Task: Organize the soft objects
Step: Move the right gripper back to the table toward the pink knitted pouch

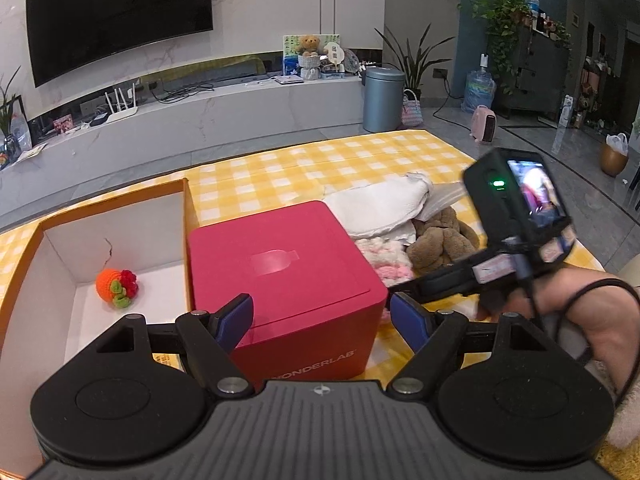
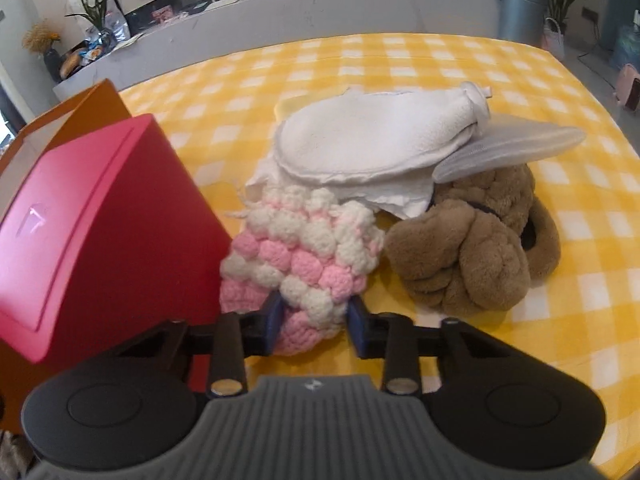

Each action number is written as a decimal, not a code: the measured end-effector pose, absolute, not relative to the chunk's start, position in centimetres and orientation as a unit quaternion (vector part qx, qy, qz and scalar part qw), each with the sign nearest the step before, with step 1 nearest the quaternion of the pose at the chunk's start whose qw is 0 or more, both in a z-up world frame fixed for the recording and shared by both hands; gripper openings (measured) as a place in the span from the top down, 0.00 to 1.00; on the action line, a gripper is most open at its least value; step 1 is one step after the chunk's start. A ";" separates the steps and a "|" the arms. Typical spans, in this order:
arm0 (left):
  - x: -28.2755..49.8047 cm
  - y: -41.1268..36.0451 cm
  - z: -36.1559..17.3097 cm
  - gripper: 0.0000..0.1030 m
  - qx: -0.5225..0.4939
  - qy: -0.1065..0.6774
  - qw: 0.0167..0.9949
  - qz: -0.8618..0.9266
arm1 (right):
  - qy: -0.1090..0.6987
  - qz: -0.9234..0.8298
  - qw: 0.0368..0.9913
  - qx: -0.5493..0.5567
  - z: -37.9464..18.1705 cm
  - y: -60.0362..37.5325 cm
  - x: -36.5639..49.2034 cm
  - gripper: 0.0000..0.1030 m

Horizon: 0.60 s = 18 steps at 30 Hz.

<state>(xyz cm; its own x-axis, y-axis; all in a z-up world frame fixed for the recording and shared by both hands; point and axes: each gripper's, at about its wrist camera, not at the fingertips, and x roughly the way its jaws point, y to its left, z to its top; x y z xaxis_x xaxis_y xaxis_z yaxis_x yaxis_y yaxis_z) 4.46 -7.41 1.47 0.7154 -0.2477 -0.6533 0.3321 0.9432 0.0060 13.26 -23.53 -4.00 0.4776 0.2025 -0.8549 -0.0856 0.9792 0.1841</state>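
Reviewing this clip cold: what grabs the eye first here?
The red box stands mid-table on the yellow checked cloth, beside an open cardboard box holding an orange crochet toy. Right of it, the right gripper pinches a pink-and-white knitted piece, next to a brown plush.

Black grippers with blue-padded jaws and ribbed grey bodies.
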 end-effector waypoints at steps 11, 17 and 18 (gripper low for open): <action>5.4 -6.0 1.7 0.11 0.044 0.347 0.925 -0.147 | 0.523 0.065 0.850 0.004 -2.7 -25.0 9.2 0.33; 5.4 -5.9 1.6 0.11 0.049 0.345 0.927 -0.141 | 0.524 0.065 0.849 0.020 -3.1 -23.9 10.8 0.23; 5.4 -5.9 1.6 0.11 0.050 0.344 0.927 -0.141 | 0.521 0.065 0.851 0.024 -3.2 -23.8 10.9 0.17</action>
